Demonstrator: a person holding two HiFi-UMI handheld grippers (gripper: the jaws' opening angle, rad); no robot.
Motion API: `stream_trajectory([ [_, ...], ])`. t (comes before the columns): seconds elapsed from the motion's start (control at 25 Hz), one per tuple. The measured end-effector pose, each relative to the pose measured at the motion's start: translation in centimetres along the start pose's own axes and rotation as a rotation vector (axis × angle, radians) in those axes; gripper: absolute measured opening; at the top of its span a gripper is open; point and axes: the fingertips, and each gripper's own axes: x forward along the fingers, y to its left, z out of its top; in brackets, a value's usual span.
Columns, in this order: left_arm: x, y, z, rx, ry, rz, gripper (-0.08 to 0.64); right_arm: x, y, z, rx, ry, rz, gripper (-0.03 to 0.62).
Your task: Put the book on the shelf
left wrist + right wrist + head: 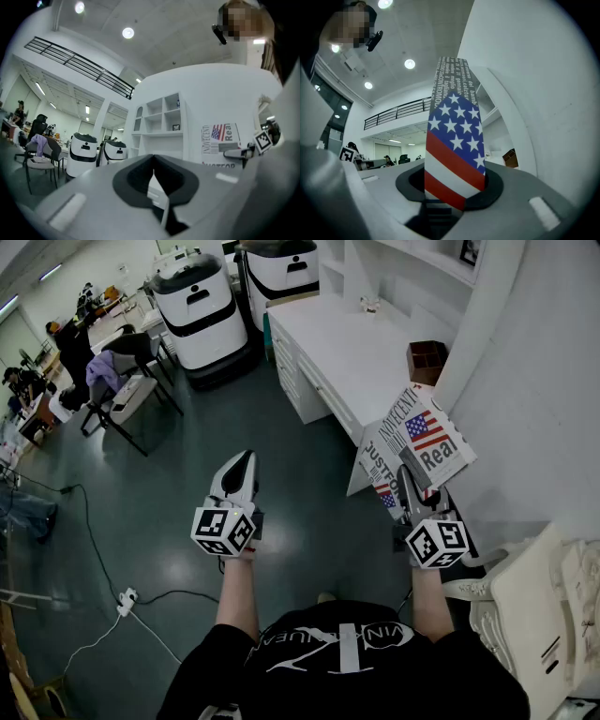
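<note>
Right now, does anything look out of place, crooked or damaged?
Nothing looks spilled or damaged. The one thing out of place is the book: it is up in the air, tilted on a diagonal and gripped in the right tongs, not yet on the white shelf unit.

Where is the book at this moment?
Head view, right side: the book is clamped in the right gripper, up in the air by the near end of the white desk, just short of the brown box.
</note>
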Motion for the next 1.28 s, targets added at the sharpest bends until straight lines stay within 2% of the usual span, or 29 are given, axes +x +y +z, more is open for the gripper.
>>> stream_trajectory([
  [0.36, 2.5, -0.4, -1.0, 0.005, 0.005, -0.025, 0.000, 0.9, -1.5, -0.6, -0.007, -0.005, -0.016, 0.169],
  [0.52, 2.2, -0.3, -3.2, -0.016, 0.041, -0.018, 0.000, 1.0, -2.3, -2.2, 0.002, 0.023, -0.024, 0.169],
  [0.6, 2.4, 1.1, -3.8, -0.028, 0.054, 0.003, 0.000, 2.5, -1.9, -2.7, 0.015, 0.032, -0.016, 0.169],
  [0.72, 5.8, 4.3, -3.8, -0.050, 0.056, -0.001, 0.000, 6.4, -1.7, -2.0, 0.011, 0.021, -0.025, 0.169],
  [0.88, 11.6, 6.6, -3.7, -0.059, 0.048, -0.082, 0.000, 10.9, -2.5, -1.2, -0.011, 0.009, -0.071, 0.169],
  [1.0, 15.4, 9.6, -2.5, -0.030, 0.045, -0.138, 0.000, 14.9, -1.8, -1.0, -0.012, -0.009, -0.107, 0.169],
  [1.28, 23.4, 16.9, 0.0, 0.006, 0.035, -0.221, 0.000, 24.0, 0.0, 0.1, -0.007, -0.059, -0.179, 0.169],
])
